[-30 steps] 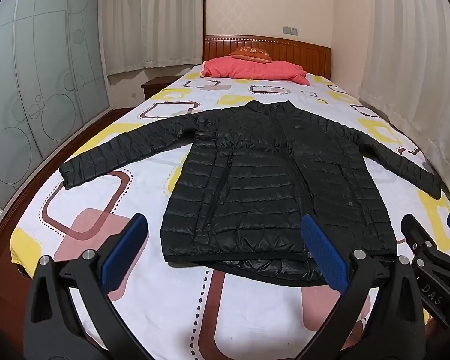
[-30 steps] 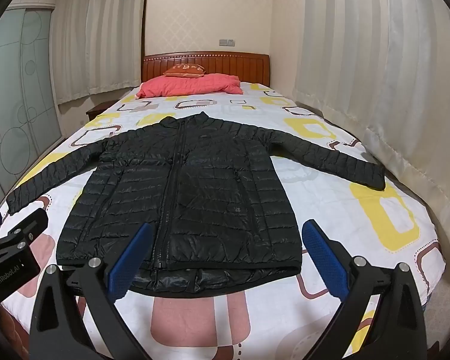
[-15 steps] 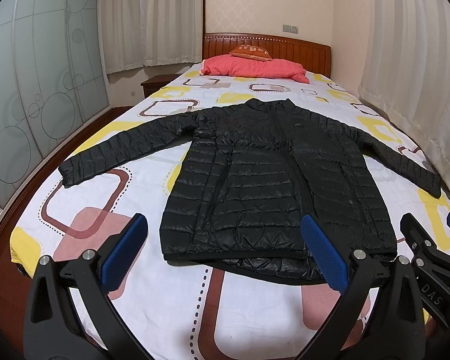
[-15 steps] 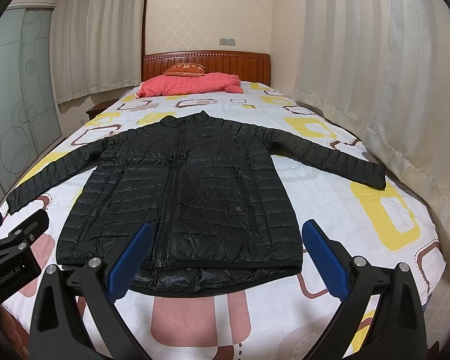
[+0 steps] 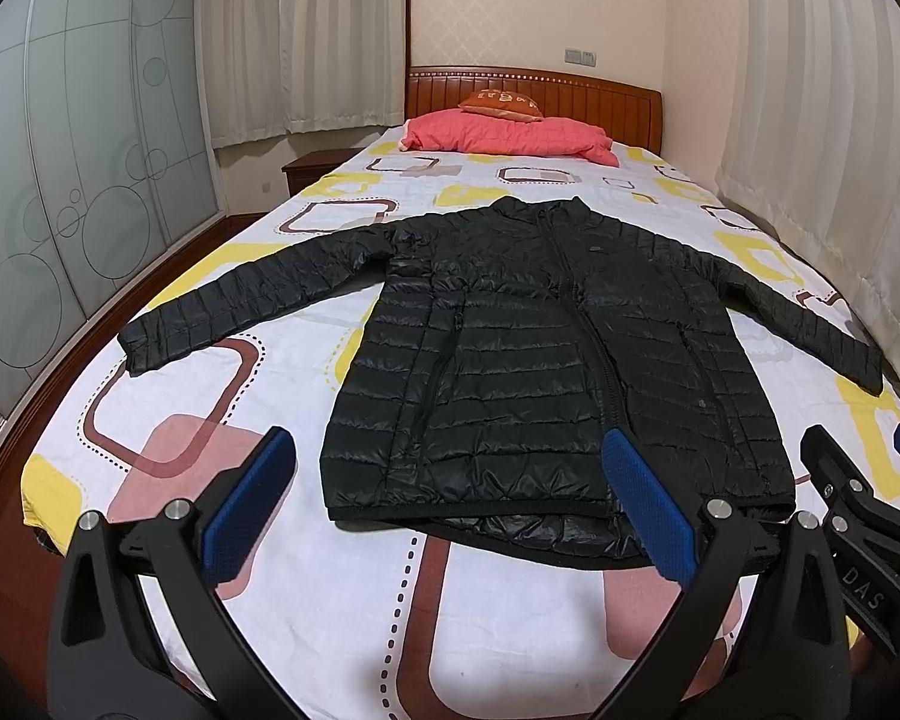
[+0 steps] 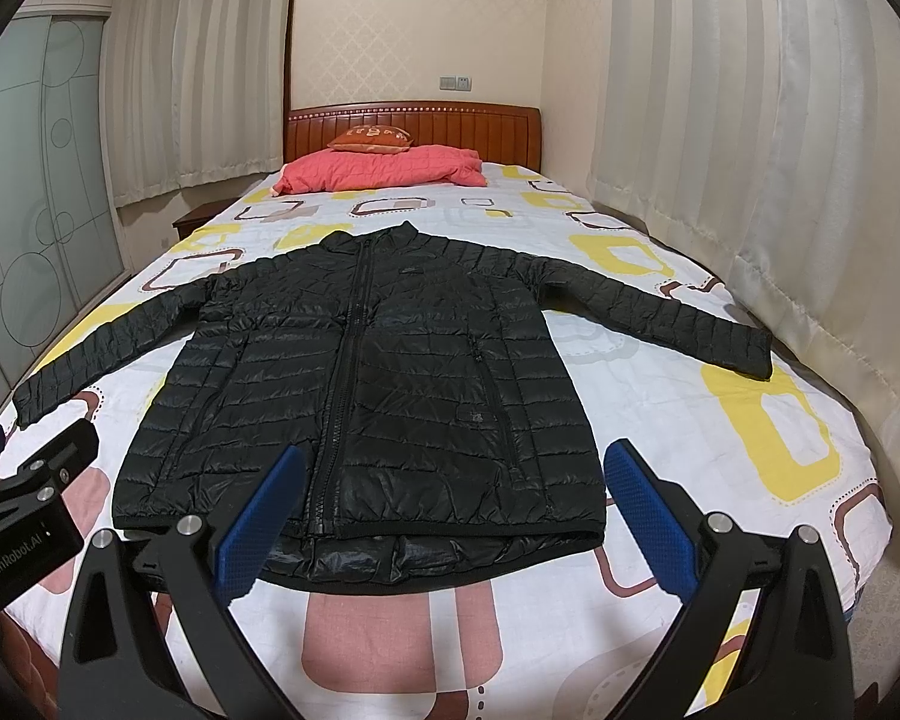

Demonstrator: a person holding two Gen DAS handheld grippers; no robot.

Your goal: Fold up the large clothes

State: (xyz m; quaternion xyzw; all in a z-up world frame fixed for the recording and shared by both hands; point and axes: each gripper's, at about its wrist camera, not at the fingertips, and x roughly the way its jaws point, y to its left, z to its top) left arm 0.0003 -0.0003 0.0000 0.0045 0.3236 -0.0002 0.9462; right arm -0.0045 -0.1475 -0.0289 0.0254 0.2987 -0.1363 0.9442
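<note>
Jacket [image 5: 546,360] of black quilted fabric lies face up and zipped on a bed [image 5: 390,600], collar toward the wooden headboard [image 5: 570,90] and both sleeves spread out to the sides. Its hem is nearest the cameras, with a strip of shinier lining showing below the front edge. The left gripper [image 5: 450,510] hangs above the foot of the bed with its blue-padded fingers [image 5: 249,504] spread wide and holding nothing; its right pad overlaps the hem in the left wrist view, though whether it touches the fabric cannot be told. The right gripper [image 6: 450,516] is likewise wide apart and empty, its left pad hiding part of the hem near the zip in its own view. Each gripper also enters the other's frame only as a cropped black body at the edge, the right one [image 5: 870,528] carrying partial lettering. The bedsheet is white with yellow, pink and brown rounded squares. A coral quilt [image 6: 384,171] is bunched at the head of the bed with an orange cushion [image 6: 372,135] on top, its printed lettering too small to read. Pale curtains [image 6: 750,150] run along the right side and frosted sliding doors [image 5: 60,180] along the left; a bedside cabinet [image 5: 312,171] is mostly hidden behind the mattress.
</note>
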